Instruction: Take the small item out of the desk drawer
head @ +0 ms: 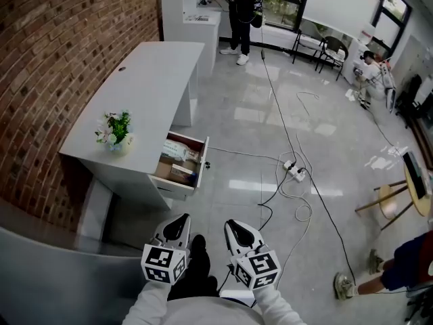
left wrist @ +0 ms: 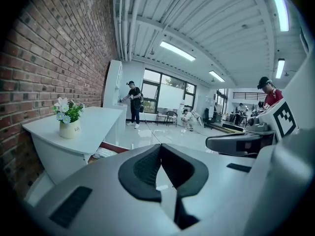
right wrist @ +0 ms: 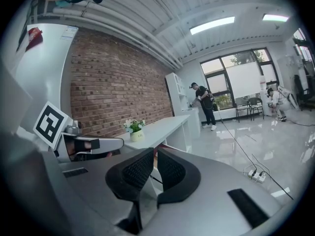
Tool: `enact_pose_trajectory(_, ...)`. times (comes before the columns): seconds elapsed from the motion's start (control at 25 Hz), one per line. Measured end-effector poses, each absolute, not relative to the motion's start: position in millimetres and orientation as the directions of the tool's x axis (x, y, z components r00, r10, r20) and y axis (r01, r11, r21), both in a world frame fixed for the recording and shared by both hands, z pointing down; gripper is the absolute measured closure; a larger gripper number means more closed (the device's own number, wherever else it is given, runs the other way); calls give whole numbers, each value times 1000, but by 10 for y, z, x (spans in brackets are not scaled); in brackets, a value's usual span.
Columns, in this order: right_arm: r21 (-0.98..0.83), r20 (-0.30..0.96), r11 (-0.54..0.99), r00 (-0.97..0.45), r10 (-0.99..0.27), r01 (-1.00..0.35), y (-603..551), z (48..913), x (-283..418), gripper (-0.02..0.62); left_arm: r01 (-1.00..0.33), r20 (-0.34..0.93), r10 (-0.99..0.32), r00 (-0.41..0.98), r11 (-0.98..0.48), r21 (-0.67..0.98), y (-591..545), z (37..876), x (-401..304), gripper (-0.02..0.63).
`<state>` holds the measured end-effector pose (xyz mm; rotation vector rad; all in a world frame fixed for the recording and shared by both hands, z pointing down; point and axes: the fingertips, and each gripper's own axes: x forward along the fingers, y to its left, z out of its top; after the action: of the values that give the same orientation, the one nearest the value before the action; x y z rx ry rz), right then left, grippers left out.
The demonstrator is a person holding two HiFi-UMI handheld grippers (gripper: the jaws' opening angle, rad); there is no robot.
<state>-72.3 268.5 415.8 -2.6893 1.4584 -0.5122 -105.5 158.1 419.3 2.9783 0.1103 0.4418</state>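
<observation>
The white desk [head: 149, 80] stands against the brick wall, and its drawer [head: 181, 162] is pulled open toward the floor. Inside the drawer lie several boxes and packets; which is the small item I cannot tell. Both grippers hang low and close to my body, well short of the drawer. My left gripper [head: 177, 227] is shut with nothing in it, its pads meeting at the tip [left wrist: 160, 147]. My right gripper [head: 237, 230] is also shut and empty [right wrist: 154, 154]. A corner of the open drawer [left wrist: 106, 151] shows in the left gripper view.
A small pot of flowers [head: 116, 133] sits on the desk's near end. A power strip with cables [head: 294, 171] lies on the floor right of the drawer. A person [head: 240, 5] stands at a far counter. A round wooden table [head: 416, 188] is at the right.
</observation>
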Motion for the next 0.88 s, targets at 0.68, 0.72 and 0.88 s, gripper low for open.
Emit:
enact_pose_trajectory(0.68,-184,335,-482,407,-850,-857,1610,4352,336,563,-32,294,26,955,-981,192,624,4366,65,588)
enact_pose_trajectory(0.72,-182,339,-476,399,-852,-860,1535,4357,378,563,-39,294,22,955,-979,198,555,4372,110,588)
enact_pose_trajectory(0.88,-172,352,-455,376,-857,-874,1270,4378,553,563,-68,296,-1,955,-974,216,286,4414,268,588)
